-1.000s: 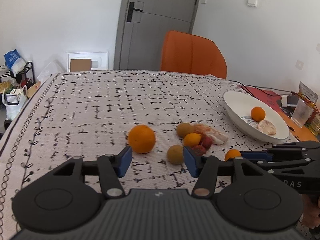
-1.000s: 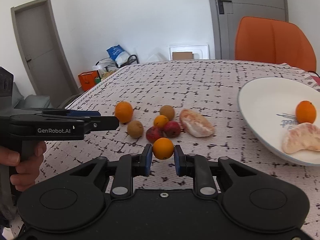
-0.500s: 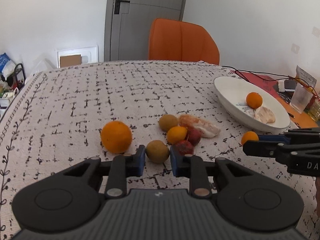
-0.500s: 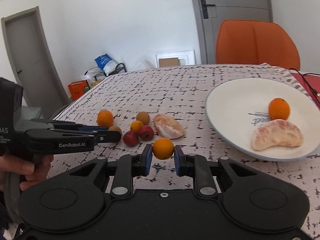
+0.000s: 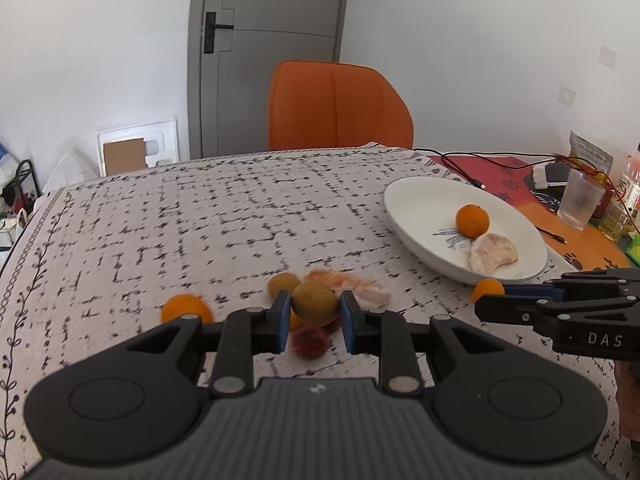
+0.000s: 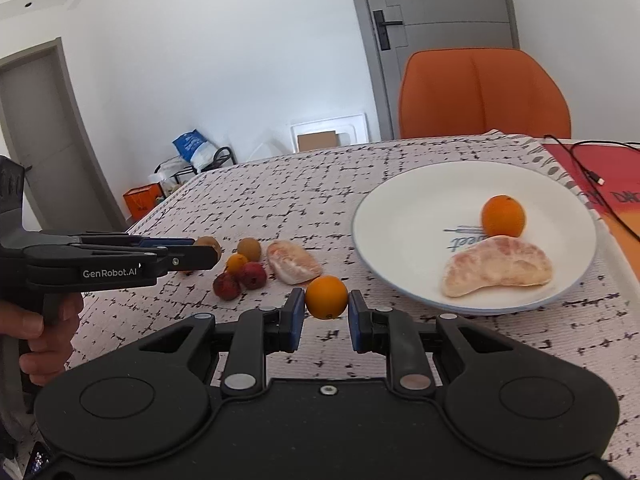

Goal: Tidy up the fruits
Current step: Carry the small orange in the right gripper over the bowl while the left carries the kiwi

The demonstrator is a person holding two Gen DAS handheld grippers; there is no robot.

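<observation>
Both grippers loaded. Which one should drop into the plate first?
Right. The right gripper holds the small orange close beside the white plate. The left gripper, holding the brown fruit, hangs over the fruit pile, farther from the plate, with the right gripper in between.

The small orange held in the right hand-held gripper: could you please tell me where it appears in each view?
Left wrist view: the small orange sits at the right, just below the white plate's near rim.
Right wrist view: it sits low centre, between the blue pads.
Shared landmark: the orange chair.
</observation>
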